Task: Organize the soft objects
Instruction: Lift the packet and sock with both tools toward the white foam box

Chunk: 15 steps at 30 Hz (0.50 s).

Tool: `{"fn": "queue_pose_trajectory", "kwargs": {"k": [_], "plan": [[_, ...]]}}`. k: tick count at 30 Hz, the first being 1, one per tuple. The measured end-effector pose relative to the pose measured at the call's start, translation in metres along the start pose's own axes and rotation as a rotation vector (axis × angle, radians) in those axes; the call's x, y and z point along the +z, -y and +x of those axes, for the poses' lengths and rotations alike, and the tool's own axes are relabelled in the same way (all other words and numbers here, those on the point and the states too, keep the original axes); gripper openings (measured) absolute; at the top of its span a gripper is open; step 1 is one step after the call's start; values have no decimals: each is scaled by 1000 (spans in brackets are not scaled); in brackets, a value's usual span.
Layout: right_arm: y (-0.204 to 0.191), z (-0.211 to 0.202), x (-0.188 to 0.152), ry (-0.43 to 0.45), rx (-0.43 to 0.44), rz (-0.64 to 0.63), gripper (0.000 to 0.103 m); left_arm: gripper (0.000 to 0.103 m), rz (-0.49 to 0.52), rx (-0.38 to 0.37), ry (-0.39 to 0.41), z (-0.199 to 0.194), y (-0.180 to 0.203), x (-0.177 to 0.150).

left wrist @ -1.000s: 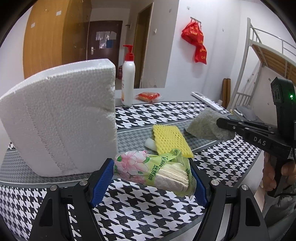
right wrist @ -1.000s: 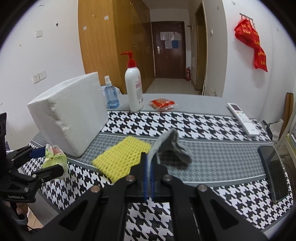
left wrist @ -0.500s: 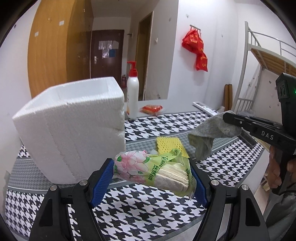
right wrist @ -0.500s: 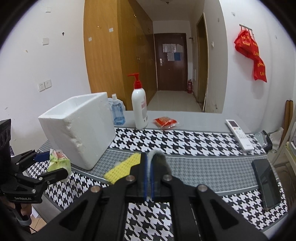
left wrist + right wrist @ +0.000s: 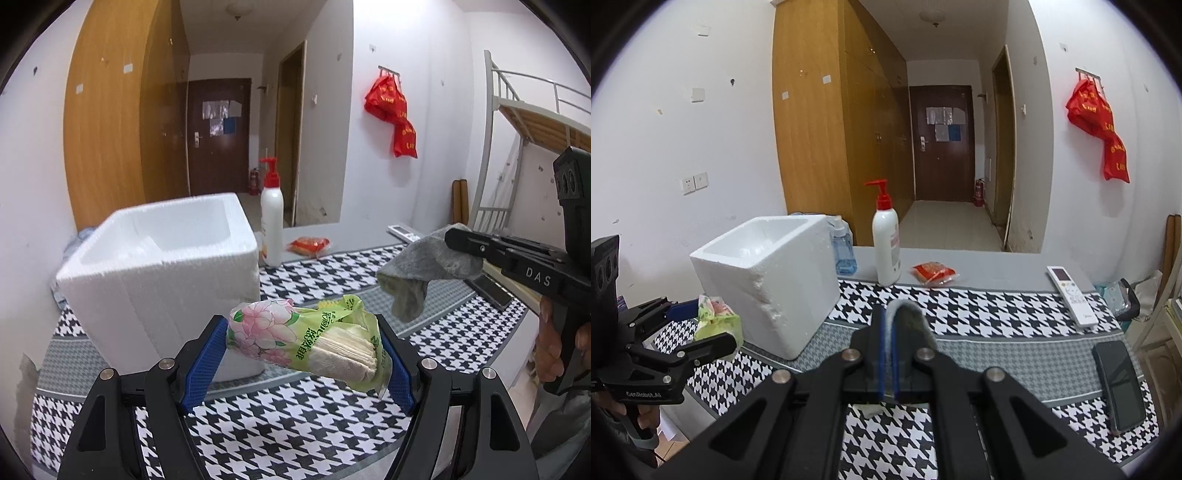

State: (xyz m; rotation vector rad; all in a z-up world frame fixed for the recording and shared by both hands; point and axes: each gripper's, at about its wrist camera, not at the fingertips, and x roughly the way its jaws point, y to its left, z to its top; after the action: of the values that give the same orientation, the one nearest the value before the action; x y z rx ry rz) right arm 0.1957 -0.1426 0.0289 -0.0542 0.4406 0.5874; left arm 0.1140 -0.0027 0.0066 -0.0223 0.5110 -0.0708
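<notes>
My left gripper (image 5: 301, 341) is shut on a green flowered tissue pack (image 5: 266, 328), which lies crosswise between the blue pads (image 5: 205, 363) above the table's front edge. The white foam box (image 5: 159, 273) stands just behind it, its open top showing. To the right, my right gripper (image 5: 452, 238) is shut on a grey cloth (image 5: 421, 266) that hangs in the air above the table. In the right wrist view the cloth (image 5: 912, 314) folds over the closed gripper (image 5: 886, 321), the box (image 5: 768, 273) is at left, and the left gripper (image 5: 701, 325) holds the pack (image 5: 716, 317) beside it.
A houndstooth cloth (image 5: 979, 314) covers the table. Behind the box stand a blue spray bottle (image 5: 844, 251) and a white pump bottle (image 5: 886, 243). A red packet (image 5: 932, 273), a remote (image 5: 1071, 295) and a phone (image 5: 1119, 384) lie to the right.
Both grippers have risen with their loads. The grey cloth has come up off the table. The box's open top has come into view, and the yellow sponge is now hidden behind the tissue pack.
</notes>
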Motion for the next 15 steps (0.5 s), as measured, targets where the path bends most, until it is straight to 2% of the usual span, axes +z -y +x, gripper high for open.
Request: {"fn": "queue_pose_trajectory", "kwargs": {"k": [15], "plan": [[-10,-5,18,57,33,-21,5,78,19,64,106,-17,-1,32]]}}
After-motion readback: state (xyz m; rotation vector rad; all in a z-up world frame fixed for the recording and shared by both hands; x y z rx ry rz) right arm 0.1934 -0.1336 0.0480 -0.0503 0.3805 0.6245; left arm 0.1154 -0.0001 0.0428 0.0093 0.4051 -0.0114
